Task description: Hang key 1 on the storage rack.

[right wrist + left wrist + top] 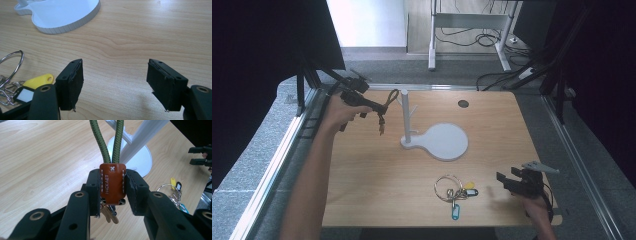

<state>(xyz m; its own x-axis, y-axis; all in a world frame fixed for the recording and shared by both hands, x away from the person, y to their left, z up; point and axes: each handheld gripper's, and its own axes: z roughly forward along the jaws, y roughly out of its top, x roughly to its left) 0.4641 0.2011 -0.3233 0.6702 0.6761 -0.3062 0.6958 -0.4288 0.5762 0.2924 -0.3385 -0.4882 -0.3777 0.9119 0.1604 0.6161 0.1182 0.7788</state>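
My left gripper [112, 187] is shut on the brown leather tab [112, 183] of a keychain. The keychain's green rope loop [112, 140] rises from the tab and its keys [108, 213] hang below. In the high view this left gripper [362, 102] is held above the table's far left, and the rope loop [391, 96] reaches toward a side peg of the white key stand [406, 115]. I cannot tell whether the loop touches the peg. My right gripper [115, 85] stands open over bare wood, low at the near right [507, 182].
A bunch of keys on metal rings [454, 192], with yellow and blue tags, lies near the front edge, left of the right gripper. The stand's round white base [444, 141] takes the table's middle. A dark hole [463, 103] sits at the far side.
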